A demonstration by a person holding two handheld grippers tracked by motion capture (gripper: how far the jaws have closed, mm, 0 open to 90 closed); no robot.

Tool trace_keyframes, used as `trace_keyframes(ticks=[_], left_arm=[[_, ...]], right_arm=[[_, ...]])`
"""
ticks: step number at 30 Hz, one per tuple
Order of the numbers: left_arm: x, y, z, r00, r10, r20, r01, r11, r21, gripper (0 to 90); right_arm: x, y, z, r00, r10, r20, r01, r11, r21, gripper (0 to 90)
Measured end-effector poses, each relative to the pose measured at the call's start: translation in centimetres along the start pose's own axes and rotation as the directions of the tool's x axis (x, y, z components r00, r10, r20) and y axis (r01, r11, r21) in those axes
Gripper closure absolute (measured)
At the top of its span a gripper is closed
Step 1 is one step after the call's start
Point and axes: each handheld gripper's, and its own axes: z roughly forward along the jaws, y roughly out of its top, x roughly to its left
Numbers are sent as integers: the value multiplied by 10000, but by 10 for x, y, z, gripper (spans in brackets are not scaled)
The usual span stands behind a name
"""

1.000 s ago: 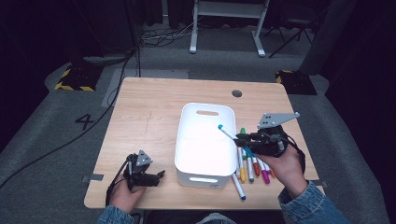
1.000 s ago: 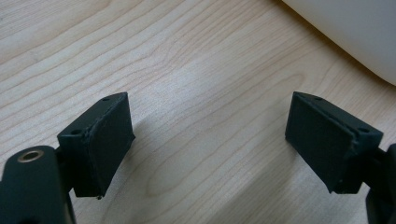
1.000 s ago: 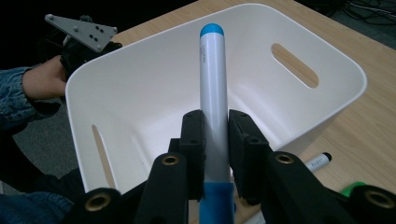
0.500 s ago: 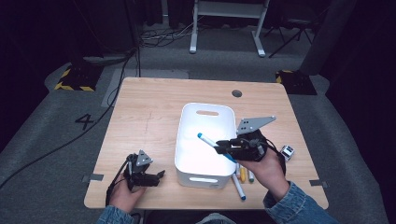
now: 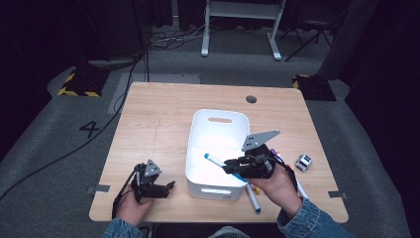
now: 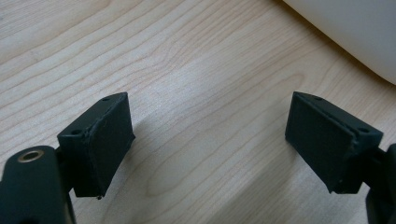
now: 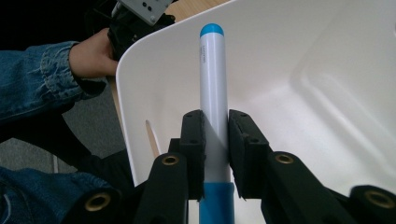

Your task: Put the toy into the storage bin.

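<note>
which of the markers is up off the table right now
The blue-capped white marker, clamped in the right claw and held over the white bin. The other markers lie on the table by the bin's right side.

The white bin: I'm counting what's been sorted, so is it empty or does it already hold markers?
Empty, as far as visible: the white bin shows bare floor; the blue-capped marker is clamped over it.
</note>
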Motion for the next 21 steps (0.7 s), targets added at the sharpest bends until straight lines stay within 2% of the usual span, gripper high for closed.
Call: trace_keyframes(ticks=[5, 11, 13, 15, 16, 21], left_arm=[[0, 0, 0, 10000, -29, -24, 29, 10000, -14, 155], [-1, 0, 0, 10000, -49, -36, 49, 10000, -29, 156], [-1, 0, 0, 10000, -39, -23, 39, 10000, -5, 156], [-1, 0, 0, 10000, -37, -20, 37, 10000, -3, 156], [-1, 0, 0, 10000, -39, -23, 39, 10000, -4, 156], [-1, 0, 0, 10000, -42, -23, 42, 10000, -6, 156]], right_arm=[[2, -2, 6, 10000, 33, 3, -33, 9989, 459, 771], [5, -1, 9, 9998, -200, -40, 204, 9943, 1051, 770], [8, -2, 12, 9992, -392, -96, 402, 9880, 1493, 770], [8, -3, 14, 9990, -446, -42, 447, 9865, 1575, 769], [9, -4, 14, 9996, -285, 2, 281, 9854, 1681, 769], [7, -3, 21, 9995, -292, 93, 262, 9726, 2310, 767]])
